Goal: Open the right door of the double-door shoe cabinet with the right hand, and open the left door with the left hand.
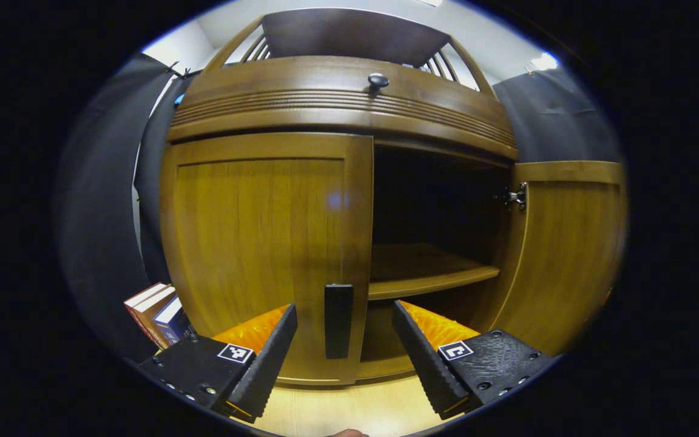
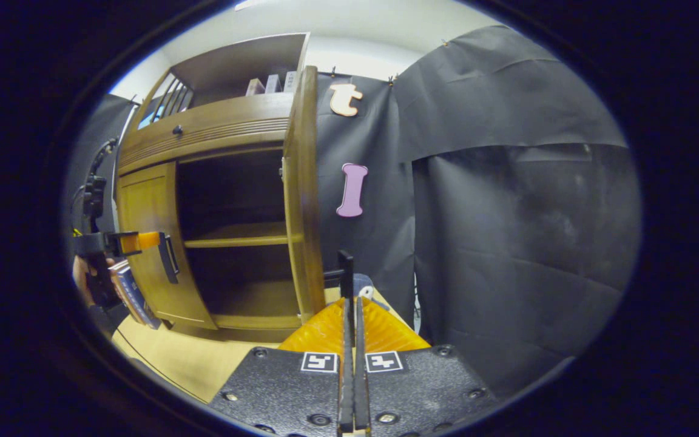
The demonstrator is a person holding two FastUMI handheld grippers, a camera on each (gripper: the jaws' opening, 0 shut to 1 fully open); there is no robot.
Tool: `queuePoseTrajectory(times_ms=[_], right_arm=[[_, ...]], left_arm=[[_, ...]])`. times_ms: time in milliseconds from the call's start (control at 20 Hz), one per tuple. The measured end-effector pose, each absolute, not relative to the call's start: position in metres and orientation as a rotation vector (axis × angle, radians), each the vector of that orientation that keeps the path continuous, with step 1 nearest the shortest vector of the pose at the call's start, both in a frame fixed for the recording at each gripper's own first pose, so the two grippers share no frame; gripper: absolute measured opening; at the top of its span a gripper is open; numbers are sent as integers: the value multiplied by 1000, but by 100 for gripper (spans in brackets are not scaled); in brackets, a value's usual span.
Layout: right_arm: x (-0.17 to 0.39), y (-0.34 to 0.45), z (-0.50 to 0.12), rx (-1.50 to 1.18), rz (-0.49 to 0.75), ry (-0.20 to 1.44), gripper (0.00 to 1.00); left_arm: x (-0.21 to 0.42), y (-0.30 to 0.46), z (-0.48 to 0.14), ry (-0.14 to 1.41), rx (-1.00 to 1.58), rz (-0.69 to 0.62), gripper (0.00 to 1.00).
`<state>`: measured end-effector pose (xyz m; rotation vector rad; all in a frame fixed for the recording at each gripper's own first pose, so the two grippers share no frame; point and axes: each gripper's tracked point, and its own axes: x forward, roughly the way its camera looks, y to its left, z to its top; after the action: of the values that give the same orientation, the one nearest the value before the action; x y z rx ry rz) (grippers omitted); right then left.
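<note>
— Two doors on that cabinet (image 1: 337, 109), and they stand differently. What do you make of them?

— From the left gripper view, the left door (image 1: 264, 255) is shut flat against the frame, and the right door (image 1: 568, 249) is swung wide on its hinge (image 1: 516, 196), so the dark inside and its shelf (image 1: 428, 273) are bare to see.

— Where is the left gripper (image 1: 344, 321)?

— Just in front of the left door. Its fingers are spread wide apart, one on each side of the dark handle (image 1: 338, 320), holding nothing. I cannot tell whether either finger touches the handle.

— And the right gripper (image 2: 349, 303)?

— In the right gripper view its fingers are pressed together. A dark upright handle (image 2: 346, 267) of the right door (image 2: 302, 200) rises just past their tips; whether they pinch it, I cannot tell. That door shows edge-on, standing out from the cabinet.

— Anything else about?

— Books (image 1: 158, 309) lean at the cabinet's left on the pale tabletop (image 1: 349, 413). A knob (image 1: 378, 80) sits on the drawer above the doors. In the right gripper view, a hand (image 2: 85, 279) holds the left gripper (image 2: 143, 241) at the left door.
</note>
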<state>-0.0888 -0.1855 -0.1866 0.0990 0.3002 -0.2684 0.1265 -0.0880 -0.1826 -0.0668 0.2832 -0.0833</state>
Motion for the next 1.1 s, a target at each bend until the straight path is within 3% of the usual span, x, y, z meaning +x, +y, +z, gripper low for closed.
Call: queuePoseTrajectory(times_ms=[200, 250, 300, 350, 400, 500, 650, 750, 850, 950, 1000, 1050, 1100], right_arm=[[-91, -183, -181, 112, -276, 302, 4], [-92, -186, -182, 123, -283, 308, 3], [-92, -189, -181, 128, -294, 312, 4], [-92, -187, -178, 130, -293, 306, 4], [-93, -184, -173, 130, -286, 294, 5], [-95, -177, -164, 122, -276, 274, 8], [-96, -173, -158, 109, -269, 265, 22], [-95, -169, -154, 100, -267, 261, 27], [-94, -167, -153, 93, -259, 266, 30], [-95, -164, -154, 83, -252, 273, 31], [-94, -161, -155, 80, -247, 279, 31], [-95, -158, -159, 77, -243, 293, 30], [-94, -154, -161, 78, -232, 302, 33]], left_arm=[[150, -81, -216, 334, -66, -59, 95], [153, -83, -223, 346, -71, -59, 100], [156, -84, -227, 343, -66, -57, 93], [161, -83, -227, 331, -56, -58, 80], [165, -82, -227, 322, -38, -57, 87], [170, -82, -229, 315, -17, -58, 81], [175, -86, -235, 309, -23, -62, 70], [184, -87, -243, 308, -11, -83, 67], [178, -95, -238, 307, -24, -112, 39], [177, -94, -239, 310, -26, -116, 41], [177, -94, -239, 315, -37, -126, 33], [178, -96, -240, 320, -51, -137, 33], [176, -97, -239, 324, -65, -148, 26]])
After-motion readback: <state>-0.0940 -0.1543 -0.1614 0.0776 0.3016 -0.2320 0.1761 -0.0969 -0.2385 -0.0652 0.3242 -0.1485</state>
